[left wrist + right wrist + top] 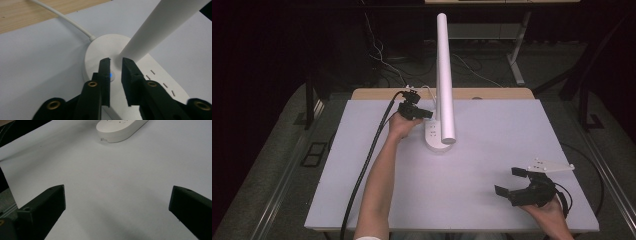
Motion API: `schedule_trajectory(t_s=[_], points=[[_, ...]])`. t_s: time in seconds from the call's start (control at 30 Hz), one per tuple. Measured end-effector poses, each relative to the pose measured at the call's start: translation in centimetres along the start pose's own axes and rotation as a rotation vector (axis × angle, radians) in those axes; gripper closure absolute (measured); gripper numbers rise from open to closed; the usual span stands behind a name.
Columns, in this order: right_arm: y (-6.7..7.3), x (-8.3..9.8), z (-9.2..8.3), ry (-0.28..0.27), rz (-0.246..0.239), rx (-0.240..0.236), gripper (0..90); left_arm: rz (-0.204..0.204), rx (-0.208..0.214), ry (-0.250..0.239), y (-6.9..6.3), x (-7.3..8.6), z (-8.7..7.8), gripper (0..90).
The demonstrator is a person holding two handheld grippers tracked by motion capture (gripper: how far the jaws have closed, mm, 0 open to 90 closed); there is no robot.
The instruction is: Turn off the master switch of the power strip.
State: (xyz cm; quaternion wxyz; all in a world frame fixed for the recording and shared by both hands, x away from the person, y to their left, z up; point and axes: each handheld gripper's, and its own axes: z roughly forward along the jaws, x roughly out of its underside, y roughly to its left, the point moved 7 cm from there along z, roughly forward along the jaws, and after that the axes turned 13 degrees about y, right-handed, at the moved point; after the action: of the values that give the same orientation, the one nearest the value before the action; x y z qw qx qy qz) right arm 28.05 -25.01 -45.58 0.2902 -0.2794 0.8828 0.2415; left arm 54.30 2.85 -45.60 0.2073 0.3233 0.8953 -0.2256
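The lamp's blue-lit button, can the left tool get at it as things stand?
Probably yes. The left tool sits right over the lamp base, its narrowly parted jaws flanking the button, with nothing between them.

right gripper: jaws spread wide, nothing between them, above the white table surface. rounded end of the white lamp base lies ahead, well apart from both jaws.

A table covered by a pale white sheet is being seen, with a strip of bare wood left uncovered along its far edge. A white lamp base is being carried directly on the sheet, near the far middle.
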Motion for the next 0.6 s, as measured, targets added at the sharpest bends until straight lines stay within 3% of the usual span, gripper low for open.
schedule_trajectory(t_s=[0.2, 0.4, 0.47, 0.6], points=[[0.0, 0.0, 0.0, -0.002, -0.002, -0.001, 0.0, -0.022, -0.004, -0.015, 0.0, -0.1, 0.5, 89.1], [0.0, 0.0, 0.0, 0.0, -0.008, -0.002, 0.0, -0.021, -0.017, -0.008, 0.0, 0.0, 1.1, 89.5], [0.0, 0.0, 0.0, 0.0, -0.009, -0.002, 0.0, -0.046, -0.023, -0.019, -0.1, -0.1, 1.3, 89.5], [0.0, 0.0, 0.0, 0.0, -0.011, -0.002, 0.0, -0.055, -0.033, -0.012, 0.1, 0.0, 1.5, 89.5]])
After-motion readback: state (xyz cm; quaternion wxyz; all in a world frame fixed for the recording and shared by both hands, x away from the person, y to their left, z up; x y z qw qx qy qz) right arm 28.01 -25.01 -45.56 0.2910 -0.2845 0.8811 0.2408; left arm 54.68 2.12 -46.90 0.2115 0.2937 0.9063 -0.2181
